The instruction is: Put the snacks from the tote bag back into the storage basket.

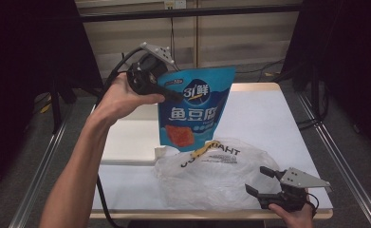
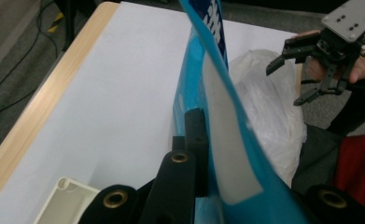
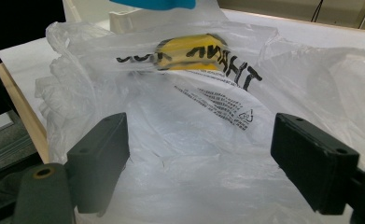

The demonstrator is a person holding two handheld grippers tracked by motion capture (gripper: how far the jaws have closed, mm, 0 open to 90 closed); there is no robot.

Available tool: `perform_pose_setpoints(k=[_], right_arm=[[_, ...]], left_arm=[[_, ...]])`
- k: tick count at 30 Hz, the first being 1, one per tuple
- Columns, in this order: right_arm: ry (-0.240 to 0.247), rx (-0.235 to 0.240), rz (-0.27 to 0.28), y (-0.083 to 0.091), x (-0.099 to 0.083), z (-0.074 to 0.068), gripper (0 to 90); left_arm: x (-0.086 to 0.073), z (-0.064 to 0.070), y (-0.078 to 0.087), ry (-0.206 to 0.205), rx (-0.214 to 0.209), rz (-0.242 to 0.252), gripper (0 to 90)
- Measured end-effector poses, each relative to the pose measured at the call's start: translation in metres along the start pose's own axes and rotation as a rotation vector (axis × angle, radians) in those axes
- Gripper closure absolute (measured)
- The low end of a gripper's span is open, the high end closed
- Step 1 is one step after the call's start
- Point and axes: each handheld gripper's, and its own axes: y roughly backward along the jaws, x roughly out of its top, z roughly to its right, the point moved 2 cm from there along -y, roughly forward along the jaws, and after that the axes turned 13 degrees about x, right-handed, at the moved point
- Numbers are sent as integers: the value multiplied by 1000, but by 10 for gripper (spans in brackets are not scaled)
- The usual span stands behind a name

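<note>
A blue snack pouch with white lettering hangs upright in the air over the table's middle, its bottom just above a clear plastic bag. My left gripper is shut on the pouch's upper left edge; in the left gripper view the jaws pinch the blue pouch edge-on. The plastic bag, printed with black letters and a yellow patch, lies crumpled near the front edge. My right gripper stands open at the bag's right front side, its jaws apart with bag film just ahead of them.
A white tray lies on the table at the left behind the bag, its corner visible below the pouch. The white tabletop has free room at the right and back. A wooden edge rims the table.
</note>
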Motion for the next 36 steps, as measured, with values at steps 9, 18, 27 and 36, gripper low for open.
perform_pose_setpoints(k=[9,18,27,36], right_arm=[[-3,-1,-8,-1,0,0,191],[-5,1,-5,-2,0,0,189],[10,11,2,-1,1,-2,187],[31,0,22,2,2,-4,173]], left_arm=[[5,-15,24,13,48,14,900],[0,-31,39,40,80,20,900],[-18,-49,38,101,91,6,900],[-29,-63,49,133,126,-6,900]])
